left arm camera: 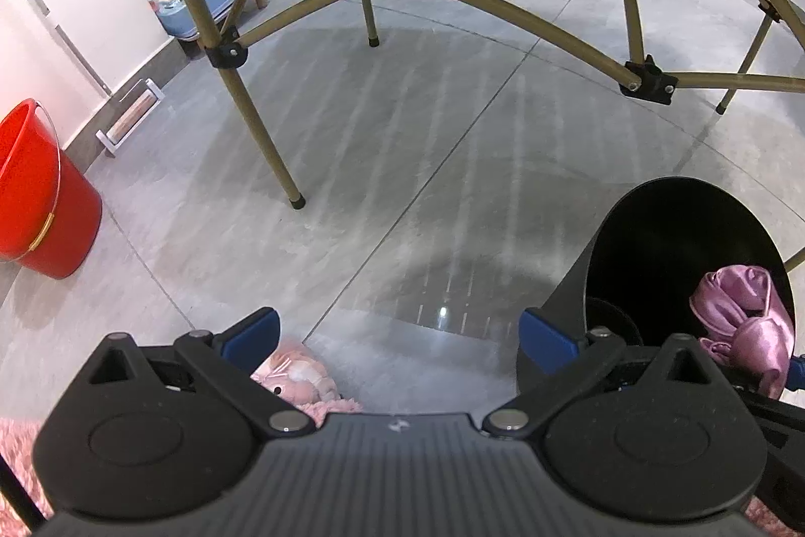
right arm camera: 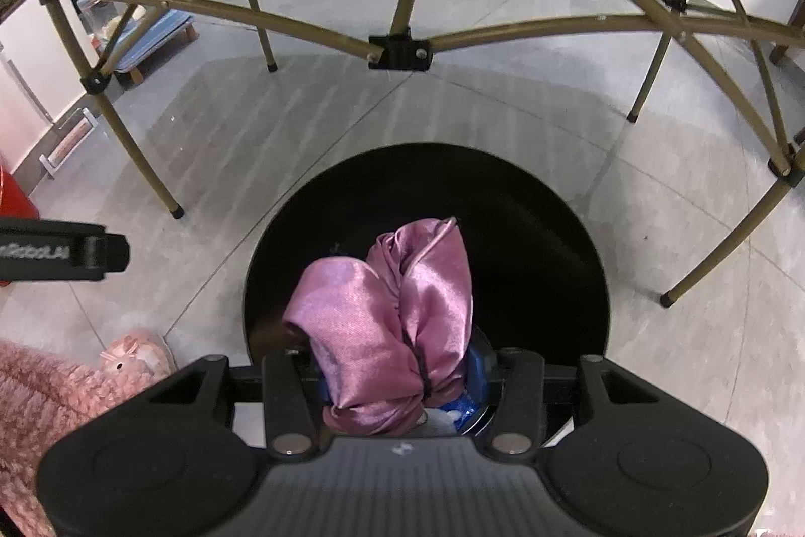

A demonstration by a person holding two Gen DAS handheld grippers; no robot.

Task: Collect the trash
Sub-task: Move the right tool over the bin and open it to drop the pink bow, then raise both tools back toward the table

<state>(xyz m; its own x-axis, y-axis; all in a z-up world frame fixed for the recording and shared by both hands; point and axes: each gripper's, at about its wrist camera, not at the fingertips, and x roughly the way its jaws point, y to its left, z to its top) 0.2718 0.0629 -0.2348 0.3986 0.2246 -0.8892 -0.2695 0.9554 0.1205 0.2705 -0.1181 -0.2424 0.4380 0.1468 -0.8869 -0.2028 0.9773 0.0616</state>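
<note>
In the left wrist view the left tool (left arm camera: 397,335) hangs spread and empty beside the black bin (left arm camera: 669,245), while in the right wrist view the right tool (right arm camera: 397,381) pinches the pink satin cloth (right arm camera: 397,325) over the bin's mouth, so release looks next

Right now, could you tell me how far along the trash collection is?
In hand: the right gripper holds a pink satin cloth over the open black bin, not yet released. The left gripper is open with nothing in it. Whether more trash remains can't be told from these views.
</note>
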